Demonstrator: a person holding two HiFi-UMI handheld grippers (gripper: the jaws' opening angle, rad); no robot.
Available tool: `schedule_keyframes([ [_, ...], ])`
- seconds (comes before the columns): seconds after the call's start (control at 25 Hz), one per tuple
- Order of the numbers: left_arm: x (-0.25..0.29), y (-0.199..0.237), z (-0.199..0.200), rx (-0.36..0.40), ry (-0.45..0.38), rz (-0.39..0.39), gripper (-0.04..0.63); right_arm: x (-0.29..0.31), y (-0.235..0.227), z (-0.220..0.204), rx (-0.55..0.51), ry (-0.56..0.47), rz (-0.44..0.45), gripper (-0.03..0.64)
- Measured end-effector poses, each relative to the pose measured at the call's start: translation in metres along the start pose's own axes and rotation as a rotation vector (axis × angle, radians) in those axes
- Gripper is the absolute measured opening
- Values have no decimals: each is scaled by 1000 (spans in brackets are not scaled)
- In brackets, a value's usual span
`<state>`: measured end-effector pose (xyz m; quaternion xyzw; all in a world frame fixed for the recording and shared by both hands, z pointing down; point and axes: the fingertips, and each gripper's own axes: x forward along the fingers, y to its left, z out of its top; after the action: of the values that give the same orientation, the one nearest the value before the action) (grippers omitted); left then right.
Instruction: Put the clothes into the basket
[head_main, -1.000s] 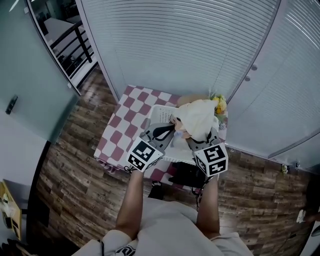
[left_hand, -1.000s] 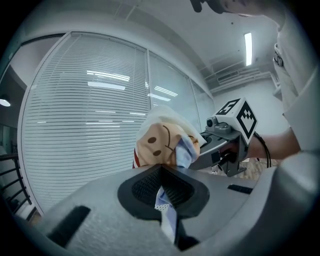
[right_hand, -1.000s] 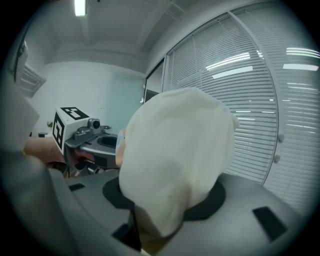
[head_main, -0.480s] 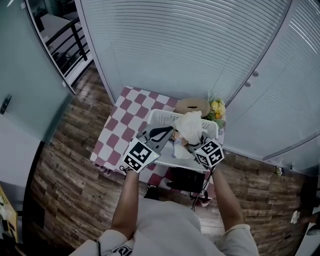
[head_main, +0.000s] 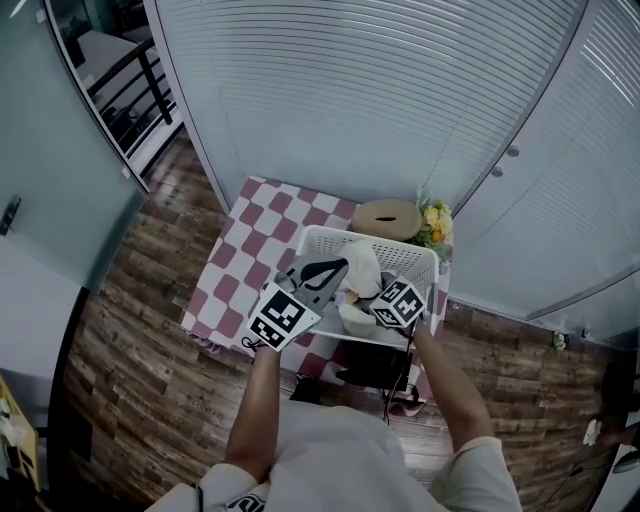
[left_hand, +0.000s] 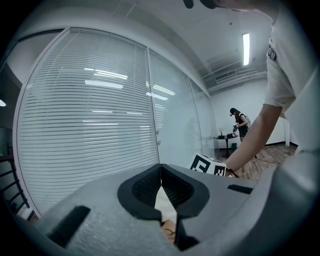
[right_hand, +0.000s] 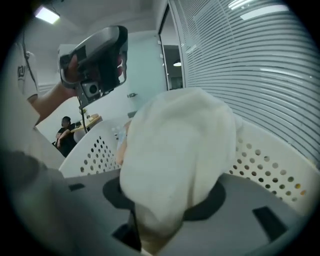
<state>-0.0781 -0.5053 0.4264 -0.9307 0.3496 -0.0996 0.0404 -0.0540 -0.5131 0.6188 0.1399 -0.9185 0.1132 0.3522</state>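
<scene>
A white perforated basket (head_main: 322, 236) stands on the checkered table (head_main: 250, 250). My right gripper (head_main: 374, 287) is shut on a cream garment (head_main: 362, 268) and holds it low inside the basket. In the right gripper view the garment (right_hand: 180, 150) bulges over the jaws of the right gripper (right_hand: 167, 205) and hides the pads, with the basket wall (right_hand: 270, 165) behind. My left gripper (head_main: 333, 269) hovers over the basket's left side. Seen in its own view, the left gripper (left_hand: 160, 172) has its tips touching and grips nothing. A strip of pale cloth shows behind them.
A round tan hat (head_main: 386, 216) and yellow flowers (head_main: 435, 222) sit at the table's far edge behind the basket. A dark bag (head_main: 375, 368) lies on the wooden floor by the table. Blinds and glass walls enclose the corner. A person (left_hand: 240, 120) stands far off.
The right gripper has brought the cream garment down from above the basket's rim into the basket. The left gripper has stayed almost where it was.
</scene>
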Motion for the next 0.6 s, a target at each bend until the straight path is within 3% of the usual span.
schedule_keyframes([
  [0.16,-1,5,-1,-5,-2,8,15,9,7,-7,0,55,45,223],
  [0.32,-1,3,-1,-14,-7,6,15,14,5,-27,-53,181,3,448],
  [0.44,1,2,-3,-21,-8,5,15,10,-1,-28,-69,193,-35,505],
  [0.6,5,-3,-4,-26,-5,-2,15,5,-4,-24,-60,173,-43,511],
])
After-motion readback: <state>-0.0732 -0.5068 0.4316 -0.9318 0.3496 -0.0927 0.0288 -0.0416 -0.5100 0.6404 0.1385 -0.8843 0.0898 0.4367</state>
